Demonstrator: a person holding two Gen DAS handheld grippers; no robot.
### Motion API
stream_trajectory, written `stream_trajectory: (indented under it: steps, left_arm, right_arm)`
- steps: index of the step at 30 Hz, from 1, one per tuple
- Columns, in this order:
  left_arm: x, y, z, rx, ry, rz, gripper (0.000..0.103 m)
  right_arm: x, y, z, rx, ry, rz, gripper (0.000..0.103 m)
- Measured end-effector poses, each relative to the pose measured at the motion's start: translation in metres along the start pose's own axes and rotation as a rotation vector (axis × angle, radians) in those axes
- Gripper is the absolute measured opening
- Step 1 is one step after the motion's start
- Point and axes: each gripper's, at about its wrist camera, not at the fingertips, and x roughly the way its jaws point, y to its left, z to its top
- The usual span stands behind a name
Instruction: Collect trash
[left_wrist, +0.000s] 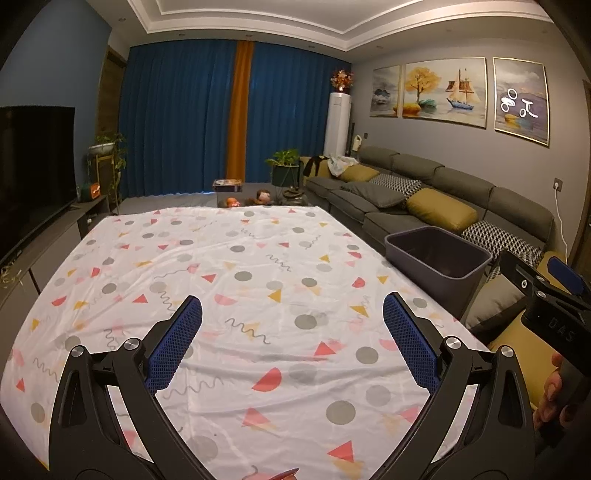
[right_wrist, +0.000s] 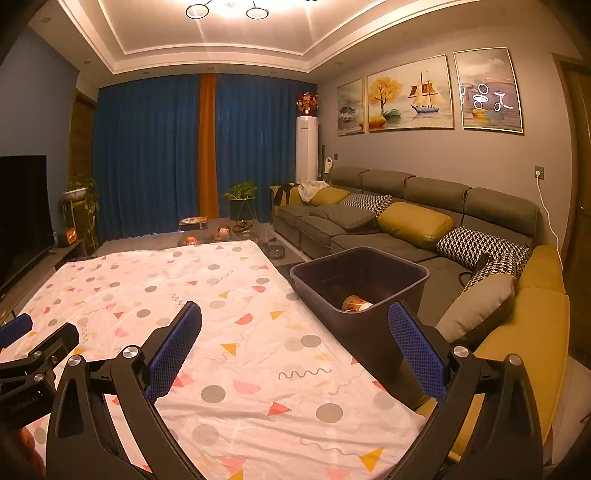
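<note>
Two empty hand-held grippers hovering over a patterned tabletop, bin at the right edge.

Going left to right: the left hand-held gripper (left_wrist: 291, 310) is hanging above the tabletop (left_wrist: 240, 258), which is wearing a white cloth dotted with grey circles and pink and yellow triangles; its blue-padded fingers (left_wrist: 177, 343) are standing wide apart with nothing between them. The right hand-held gripper (right_wrist: 295, 317) is hovering further right over the same cloth, its jaws also spread wide and gripping nothing, and a hand (left_wrist: 554, 387) is showing at its handle in the left wrist view. The dark bin (right_wrist: 360, 280) is sitting just beside the tabletop's right edge, in front of the grey sofa (right_wrist: 424, 206). A piece of trash (right_wrist: 356, 304), orange and white, is lying at the bottom of the bin.
</note>
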Motion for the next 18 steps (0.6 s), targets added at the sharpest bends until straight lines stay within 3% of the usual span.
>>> stream_trajectory:
  steps: [18]
  left_arm:
    - [-0.0013,0.0001,0.0006,-0.007,-0.002,-0.012,0.097]
  right_arm:
    - [0.0014,0.0021,0.0011,-0.002,-0.007,0.003,0.097]
